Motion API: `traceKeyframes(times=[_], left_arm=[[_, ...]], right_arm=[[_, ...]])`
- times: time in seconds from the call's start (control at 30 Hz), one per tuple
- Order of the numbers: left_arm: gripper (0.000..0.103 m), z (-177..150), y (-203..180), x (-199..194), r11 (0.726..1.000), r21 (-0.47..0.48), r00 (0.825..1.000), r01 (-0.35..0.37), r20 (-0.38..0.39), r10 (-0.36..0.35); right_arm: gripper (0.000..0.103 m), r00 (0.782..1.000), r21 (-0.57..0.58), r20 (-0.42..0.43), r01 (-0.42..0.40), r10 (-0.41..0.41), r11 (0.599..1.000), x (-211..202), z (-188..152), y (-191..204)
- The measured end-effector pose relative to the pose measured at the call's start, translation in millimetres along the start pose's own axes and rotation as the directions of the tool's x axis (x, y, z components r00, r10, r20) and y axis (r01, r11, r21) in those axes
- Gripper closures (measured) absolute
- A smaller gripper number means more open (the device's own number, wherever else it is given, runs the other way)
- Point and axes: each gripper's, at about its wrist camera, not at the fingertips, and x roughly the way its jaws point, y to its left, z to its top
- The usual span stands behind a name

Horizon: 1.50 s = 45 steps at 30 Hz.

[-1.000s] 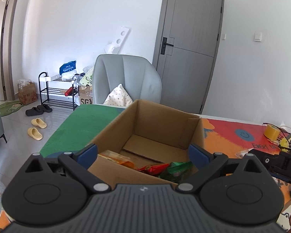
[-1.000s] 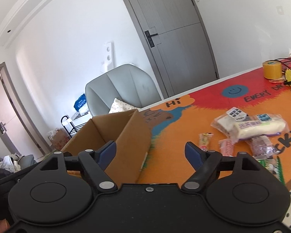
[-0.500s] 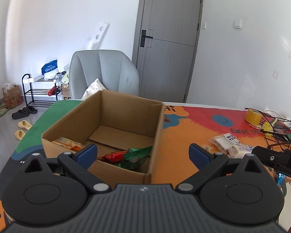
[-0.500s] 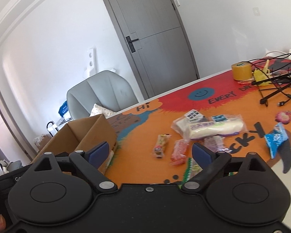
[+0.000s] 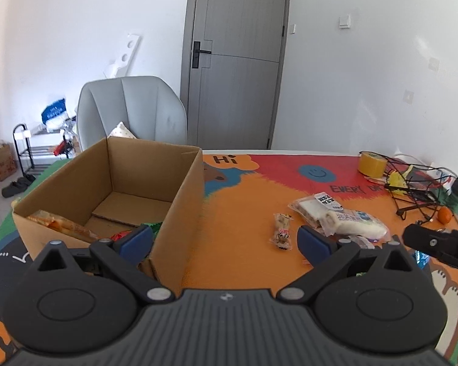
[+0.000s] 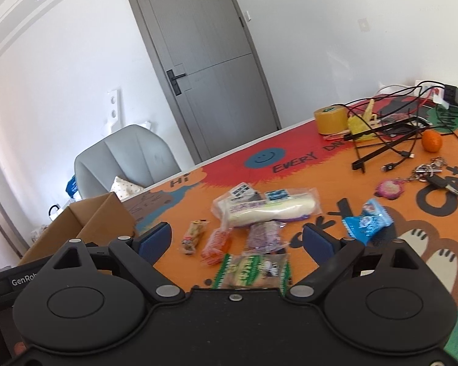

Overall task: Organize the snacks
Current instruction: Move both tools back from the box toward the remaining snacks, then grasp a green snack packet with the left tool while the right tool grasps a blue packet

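Observation:
An open cardboard box [image 5: 180, 189] stands on the colourful mat at the left, with a few snack packets [image 5: 61, 225] inside; it also shows in the right wrist view [image 6: 107, 213]. Loose snacks lie to its right: a long white packet [image 6: 265, 210], a small brown bar [image 6: 194, 236], an orange packet [image 6: 216, 245], a purple packet [image 6: 264, 236], a green-and-white packet [image 6: 253, 270] and a blue packet [image 6: 366, 221]. My left gripper [image 5: 226, 241] is open and empty beside the box's right wall. My right gripper [image 6: 236, 241] is open and empty above the packets.
A tape roll [image 6: 331, 120], tangled black cables [image 6: 390, 140], an orange fruit [image 6: 432, 141] and keys [image 6: 436, 177] lie at the mat's far right. A grey armchair [image 5: 131, 109] and a shoe rack [image 5: 30, 146] stand beyond the table, before a grey door [image 5: 238, 61].
Both grippers have swung to the right, away from the box and toward the loose snacks. Both stay open and empty.

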Motion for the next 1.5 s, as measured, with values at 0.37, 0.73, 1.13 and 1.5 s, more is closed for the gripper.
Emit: traceKeyframes(times=[0.37,0.73,1.13,1.5], left_arm=[[0.003,5.4,-24.9,-5.6,0.999,0.018,0.999,0.029,0.019,-0.029],[0.003,-25.8,-59.7,8.6,0.995,0.027,0.993,0.095,-0.067,-0.093],[0.009,-52.0,-83.5,26.8,0.993,0.039,0.984,0.111,-0.143,-0.105],[0.076,-60.9,-84.3,44.0,0.997,0.011,0.977,0.078,-0.201,-0.075]], right_arm=[[0.01,0.999,0.058,-0.017,0.048,-0.047,0.997,2.3,-5.7,-43.1],[0.018,0.993,0.07,-0.03,0.114,-0.113,0.991,7.2,-10.8,-67.9],[0.023,0.985,0.05,-0.028,0.171,-0.17,0.984,12.2,-14.6,-82.8],[0.023,0.983,0.055,-0.044,0.179,-0.177,0.982,24.6,-16.8,-91.8]])
